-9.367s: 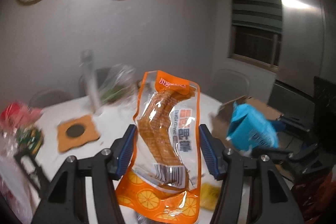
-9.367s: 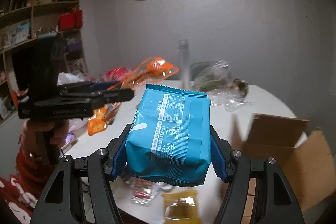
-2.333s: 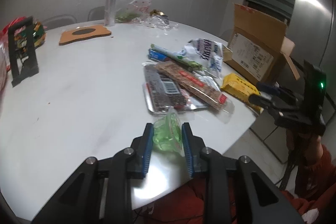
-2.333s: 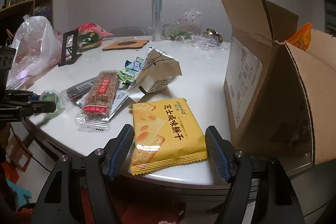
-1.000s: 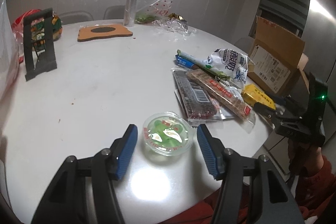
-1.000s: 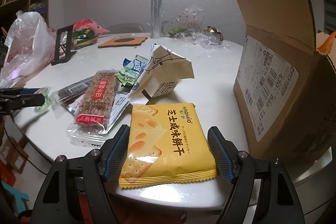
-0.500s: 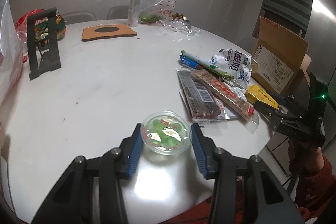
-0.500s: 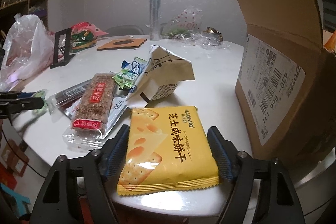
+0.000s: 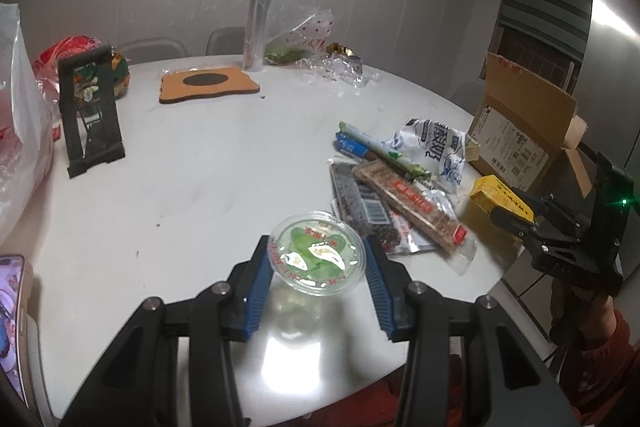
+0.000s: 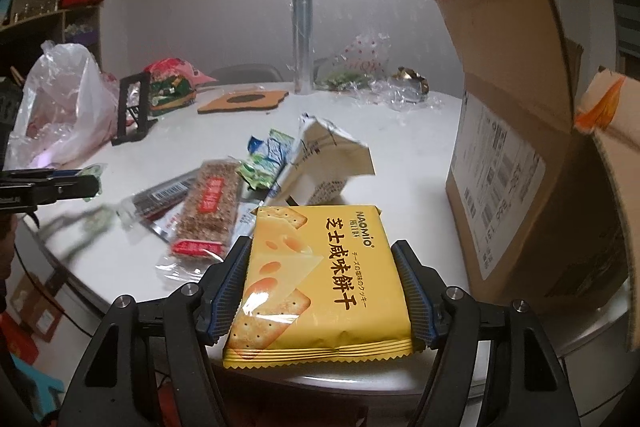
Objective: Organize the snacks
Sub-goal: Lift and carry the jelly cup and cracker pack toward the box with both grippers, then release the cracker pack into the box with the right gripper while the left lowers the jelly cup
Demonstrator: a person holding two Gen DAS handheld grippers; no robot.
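Change: since a second ago my left pads have come in against the jelly cup (image 9: 317, 255), and my right pads have come in on the cracker pack (image 10: 320, 281), which now sits higher over the table edge.
Bag: a plastic bag (image 10: 66, 103) sits at the far left of the table (image 9: 200, 163).
Stand: a black stand (image 9: 89, 109) is upright just right of the bag.
Left gripper (image 9: 318, 269): I see it clamped on the jelly cup, blue pads touching the rim on both sides; the cup is tilted, above the near table edge.
Loose snacks: the grain bar (image 9: 408, 205), a dark pack (image 9: 360, 205), a green stick pack (image 9: 380, 151) and a white pouch (image 9: 434, 147) lie overlapping in mid-table, right of the cup.
Right gripper (image 10: 322, 291): I see it clamped on the cracker pack, pads pressing both long sides, near the front table edge.
Box: the carton (image 10: 520, 163) stands open just right of the cracker pack; whether they touch, I cannot tell.
Box contents: an orange wrapper (image 10: 598, 113) shows at its far right rim.
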